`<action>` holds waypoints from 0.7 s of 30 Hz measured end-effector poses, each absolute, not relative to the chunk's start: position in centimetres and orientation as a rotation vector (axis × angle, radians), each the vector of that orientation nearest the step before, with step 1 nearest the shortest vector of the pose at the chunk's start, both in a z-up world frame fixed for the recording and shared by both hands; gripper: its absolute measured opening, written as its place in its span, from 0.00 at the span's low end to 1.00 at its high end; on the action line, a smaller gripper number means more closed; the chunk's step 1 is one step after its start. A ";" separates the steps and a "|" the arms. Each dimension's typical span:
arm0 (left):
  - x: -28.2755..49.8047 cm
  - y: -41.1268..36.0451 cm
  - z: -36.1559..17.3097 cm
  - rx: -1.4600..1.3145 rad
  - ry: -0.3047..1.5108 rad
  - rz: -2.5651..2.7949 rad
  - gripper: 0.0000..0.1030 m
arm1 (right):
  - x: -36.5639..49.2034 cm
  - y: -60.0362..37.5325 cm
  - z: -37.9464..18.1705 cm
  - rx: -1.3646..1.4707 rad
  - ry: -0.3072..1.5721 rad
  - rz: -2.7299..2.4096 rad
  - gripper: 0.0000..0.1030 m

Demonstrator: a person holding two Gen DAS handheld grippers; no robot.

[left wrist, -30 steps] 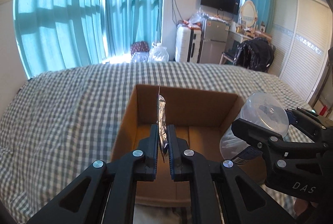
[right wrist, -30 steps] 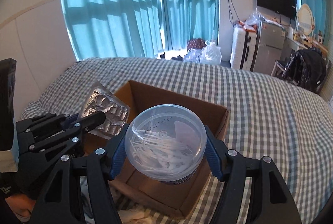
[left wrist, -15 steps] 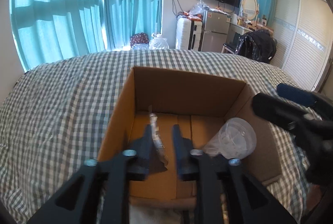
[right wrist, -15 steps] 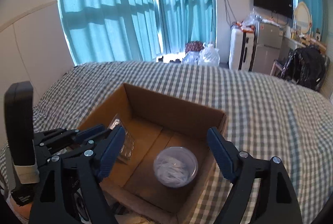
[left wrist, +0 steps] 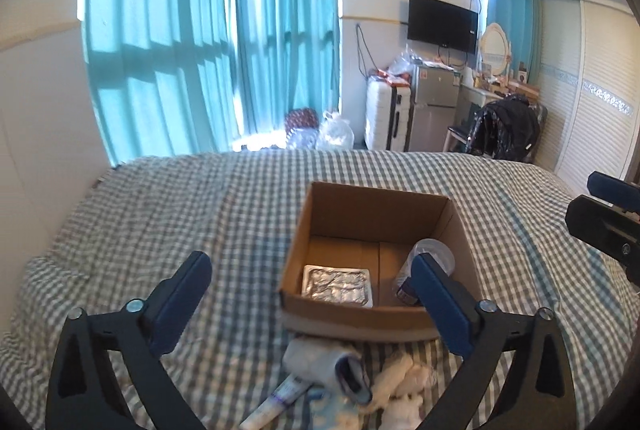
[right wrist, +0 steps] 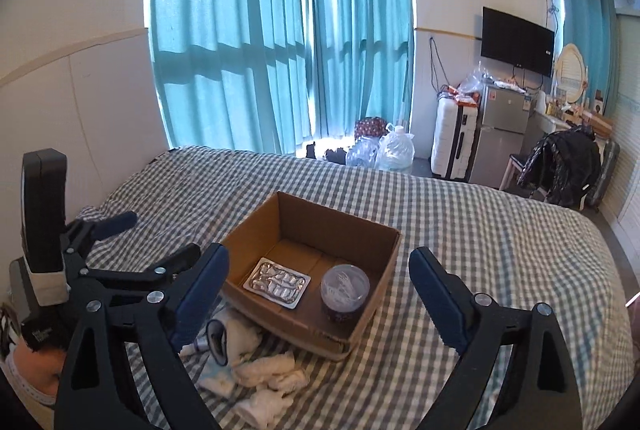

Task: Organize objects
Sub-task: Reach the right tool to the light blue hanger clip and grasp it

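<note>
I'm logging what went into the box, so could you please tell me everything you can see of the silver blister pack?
The silver blister pack is a rectangular foil sheet, shiny and crinkled, with rows of raised pockets. It lies flat on the floor of the cardboard box, in the near left part, apart from the clear plastic tub standing to its right. Nothing grips or touches it except the box floor.

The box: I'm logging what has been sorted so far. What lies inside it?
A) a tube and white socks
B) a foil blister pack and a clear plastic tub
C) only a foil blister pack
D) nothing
B: the right wrist view shows the foil blister pack flat on the floor of the box, with the clear tub standing beside it; the tube and white socks lie outside on the bed.
</note>
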State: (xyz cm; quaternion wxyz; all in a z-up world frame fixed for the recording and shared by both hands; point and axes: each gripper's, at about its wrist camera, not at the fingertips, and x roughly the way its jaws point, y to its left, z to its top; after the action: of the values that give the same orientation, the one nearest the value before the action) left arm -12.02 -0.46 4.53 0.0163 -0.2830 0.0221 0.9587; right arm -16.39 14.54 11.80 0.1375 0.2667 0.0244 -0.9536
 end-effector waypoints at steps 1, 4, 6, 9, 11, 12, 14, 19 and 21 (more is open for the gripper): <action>-11.2 -0.6 4.9 -0.872 0.077 2.990 1.00 | -15.4 14.5 12.0 0.766 0.080 -2.759 0.90; -8.4 -0.9 5.8 -0.869 0.112 3.015 1.00 | -12.7 14.4 12.7 0.751 0.103 -2.752 0.91; -6.5 -1.0 6.1 -0.876 0.140 3.035 1.00 | -11.3 14.2 12.7 0.751 0.123 -2.746 0.91; -4.4 -0.9 6.0 -0.894 0.149 3.042 1.00 | -9.4 13.9 12.1 0.759 0.160 -2.733 0.91; -3.4 -0.9 5.7 -0.908 0.154 3.040 1.00 | -8.5 13.6 11.3 0.781 0.179 -2.723 0.92; -2.7 -0.9 5.3 -0.916 0.164 3.043 1.00 | -8.1 13.5 10.8 0.792 0.185 -2.715 0.92; -1.9 -0.8 4.4 -0.941 0.174 3.045 1.00 | -7.5 13.3 9.4 0.829 0.193 -2.696 0.92; -0.3 -1.2 0.1 -1.048 0.138 3.036 1.00 | -6.8 13.2 4.3 0.959 0.226 -2.631 0.92; -0.1 -1.3 -1.8 -1.096 0.134 3.025 1.00 | -6.8 13.0 1.7 1.024 0.235 -2.591 0.92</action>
State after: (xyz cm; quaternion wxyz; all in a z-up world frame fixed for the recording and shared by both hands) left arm -0.12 -1.26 -1.77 -0.0395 -0.3401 0.0415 0.9387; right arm -6.75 13.00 1.68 0.1721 0.3608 0.0827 -0.9129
